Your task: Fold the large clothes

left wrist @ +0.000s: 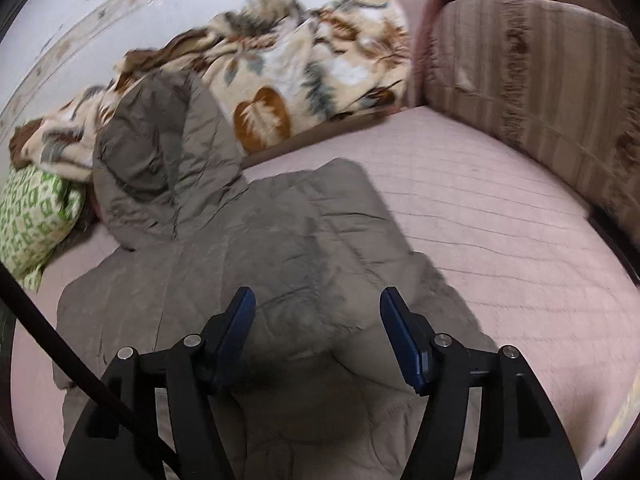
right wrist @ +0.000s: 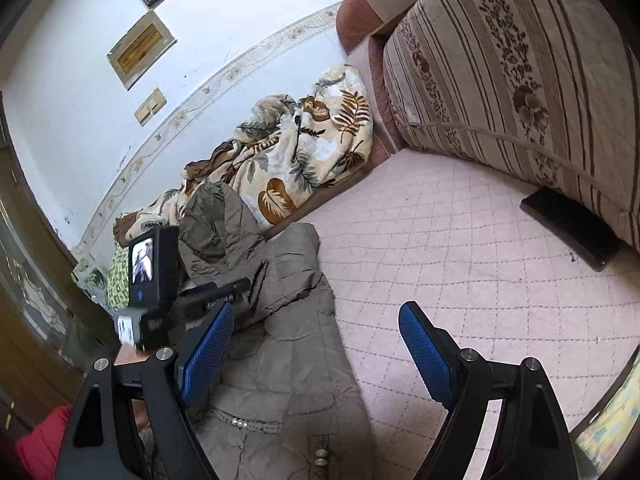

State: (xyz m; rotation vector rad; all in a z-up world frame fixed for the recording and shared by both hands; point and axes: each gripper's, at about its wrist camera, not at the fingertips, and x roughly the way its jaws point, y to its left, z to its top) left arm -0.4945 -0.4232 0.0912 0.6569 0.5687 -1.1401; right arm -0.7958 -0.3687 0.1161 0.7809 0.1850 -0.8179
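Bed (right wrist: 460,248): pink quilted cover carried everything; a leaf-print blanket (left wrist: 304,72) was heaped along its far edge.
Jacket (left wrist: 248,240): grey-brown padded coat lay flat near the bed's left side, hood toward the blanket.
Handling: I judged it bulky, soft, slippery; pinch a hem or shoulder seam.
Left claw (left wrist: 318,312): spread wide above the coat, empty.
Right claw (right wrist: 316,344): spread wide over the coat's right edge, empty.

Open L tongs (left wrist: 318,308) over jacket (left wrist: 256,248)
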